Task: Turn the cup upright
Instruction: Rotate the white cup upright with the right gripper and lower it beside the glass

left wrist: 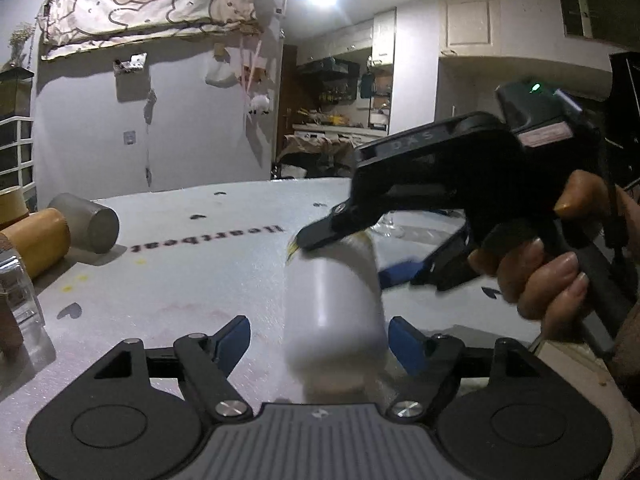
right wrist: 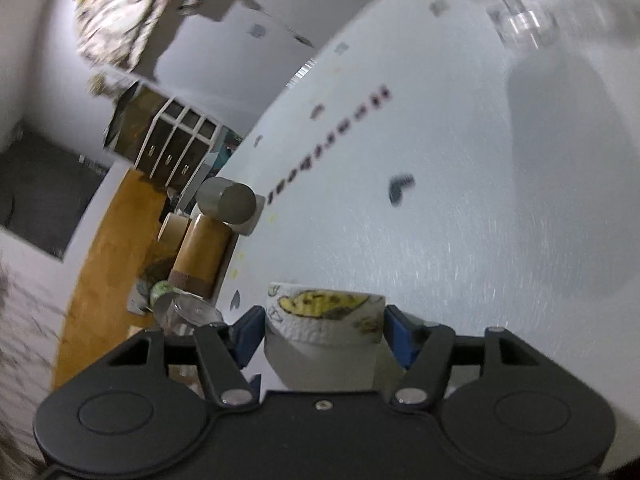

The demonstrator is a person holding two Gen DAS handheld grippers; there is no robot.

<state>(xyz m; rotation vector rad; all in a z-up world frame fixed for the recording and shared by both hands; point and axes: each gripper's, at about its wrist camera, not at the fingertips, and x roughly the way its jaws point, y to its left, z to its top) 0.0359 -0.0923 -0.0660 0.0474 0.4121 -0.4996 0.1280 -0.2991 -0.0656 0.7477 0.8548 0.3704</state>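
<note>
The right hand-held gripper [right wrist: 325,330] had its blue pads clamped on the white cup [right wrist: 324,320], one on each side of the band with the yellow cartoon print. In the left wrist view the same cup [left wrist: 334,304] stood tilted between the open fingers of the left hand-held gripper [left wrist: 319,338], whose pads sat just beside the cup wall without clearly pressing it. Its lower end was at or just above the white desk [left wrist: 168,280]; contact there could not be made out through the blur.

To finish the flip cleanly, the right grip probably needed to stay firm while the wrist rolled on, so that the printed end came to the top or the base squared to the desk before release; which end was the mouth could not be told. The left jaws were best kept wide as a guard, not a second clamp.

The right hand [left wrist: 552,276] reached in from the right side, fingers wrapped round the trigger, the tool pitched downward across the cup. The left tool lay low and level, pointing forward. A grey tumbler [left wrist: 86,222] and a yellow cylinder [left wrist: 38,240] lay on their sides well apart to the left.
</note>
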